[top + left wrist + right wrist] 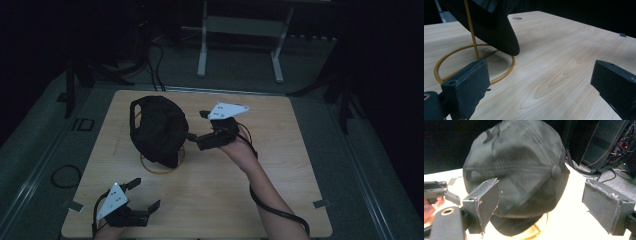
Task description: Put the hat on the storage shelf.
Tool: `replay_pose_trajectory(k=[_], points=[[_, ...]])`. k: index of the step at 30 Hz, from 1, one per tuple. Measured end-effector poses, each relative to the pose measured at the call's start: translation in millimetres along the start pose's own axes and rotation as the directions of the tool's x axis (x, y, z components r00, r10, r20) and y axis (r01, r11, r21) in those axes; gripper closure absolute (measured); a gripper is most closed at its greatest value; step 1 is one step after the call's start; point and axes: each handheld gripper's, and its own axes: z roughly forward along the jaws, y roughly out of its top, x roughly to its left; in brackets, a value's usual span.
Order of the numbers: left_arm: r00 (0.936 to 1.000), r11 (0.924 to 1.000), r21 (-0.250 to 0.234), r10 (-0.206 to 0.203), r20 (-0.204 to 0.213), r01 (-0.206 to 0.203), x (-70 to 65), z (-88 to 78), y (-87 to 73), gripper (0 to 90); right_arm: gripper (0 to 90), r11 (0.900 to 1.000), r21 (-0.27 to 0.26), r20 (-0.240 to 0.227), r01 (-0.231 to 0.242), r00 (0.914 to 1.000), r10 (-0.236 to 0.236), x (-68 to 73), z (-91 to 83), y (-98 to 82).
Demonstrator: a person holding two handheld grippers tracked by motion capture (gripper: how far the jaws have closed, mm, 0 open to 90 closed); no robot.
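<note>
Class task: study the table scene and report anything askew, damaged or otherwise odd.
Nothing stands out. The black cap sits on its gold wire stand, brim drooping over the ring base, undamaged. Both tools, left and right, are open, holding nothing.

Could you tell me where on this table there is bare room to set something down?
The light wooden table is bare right of the right gripper, out to its right edge, and along the near edge between the left gripper and the person's forearm. It is crowded at left centre, where the black cap sits on its yellow wire stand.
</note>
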Motion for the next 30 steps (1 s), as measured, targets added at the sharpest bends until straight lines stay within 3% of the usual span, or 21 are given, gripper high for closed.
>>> replay_pose_trajectory(k=[7, 8, 12, 30], points=[[1.0, 0.9999, 0.007, 0.009, -0.004, -0.009, -0.9, 1.5, -1.6, 2.6, 13.7, 1.0, 0.007, -0.005, 0.009, 1.0, -0.009, -1.5, -6.2, -16.1], [0.9999, 0.9999, 0.007, 0.009, -0.006, -0.009, -0.7, 1.6, -1.6, 2.5, 13.3, 1.0, 0.023, -0.002, 0.004, 1.0, -0.003, -1.6, -8.9, -27.9], [0.9999, 1.0, 0.008, 0.005, -0.011, -0.005, -0.4, 1.9, -2.3, 2.6, 13.2, 0.999, 0.038, 0.003, 0.011, 0.9999, -0.011, -0.3, -11.3, -39.4], [1.0, 0.9998, 0.019, 0.002, -0.007, -0.001, 0.4, 4.4, -4.4, 2.5, 13.3, 0.997, 0.057, -0.029, -0.048, 0.9983, 0.05, 6.2, -25.4, -111.7]])
